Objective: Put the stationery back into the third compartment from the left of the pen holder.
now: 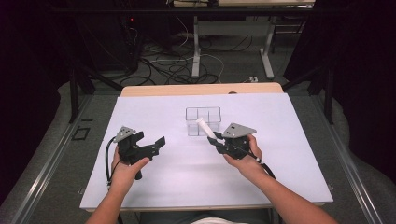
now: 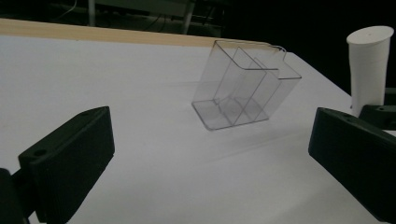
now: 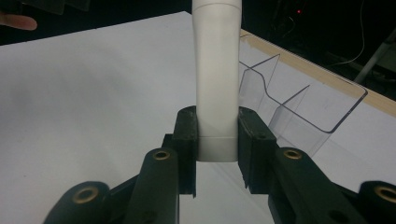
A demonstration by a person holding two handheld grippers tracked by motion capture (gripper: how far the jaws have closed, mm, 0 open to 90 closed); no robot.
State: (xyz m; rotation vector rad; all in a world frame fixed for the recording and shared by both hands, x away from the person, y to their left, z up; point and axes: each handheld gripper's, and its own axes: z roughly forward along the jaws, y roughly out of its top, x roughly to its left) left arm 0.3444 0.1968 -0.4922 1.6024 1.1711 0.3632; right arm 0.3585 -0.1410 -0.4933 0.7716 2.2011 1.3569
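The right tool (image 1: 214, 138) is clamped on a white tube (image 1: 205, 127): in the right gripper view its two black jaws press the tube's (image 3: 217, 70) flat crimped end from either side, and the tube runs straight out from between them, its round capped end farthest from the tool (image 3: 217, 149). In the high view the tube slants up and to the left from the jaws toward the far edge of the counter (image 1: 154, 177), and its cap end lies over the near side of a clear plastic organizer (image 1: 203, 120). Whether the tube touches the organizer cannot be told. The right hand (image 1: 245, 156) grips this tool from the near-right side.

The organizer stands near the middle of the counter, a little toward the far edge. It is a see-through box split into compartments by clear walls, and in the left gripper view the organizer (image 2: 243, 88) has its open top facing up with the white tube (image 2: 369, 65) standing off to its right.

The left tool (image 1: 149, 142) has its jaws wide apart with nothing between them. It sits over the near-left part of the counter, well apart from the organizer, and points toward it. The left hand (image 1: 126, 170) holds it from below.

The counter is covered by a plain white sheet, with a wooden strip showing along its far edge.
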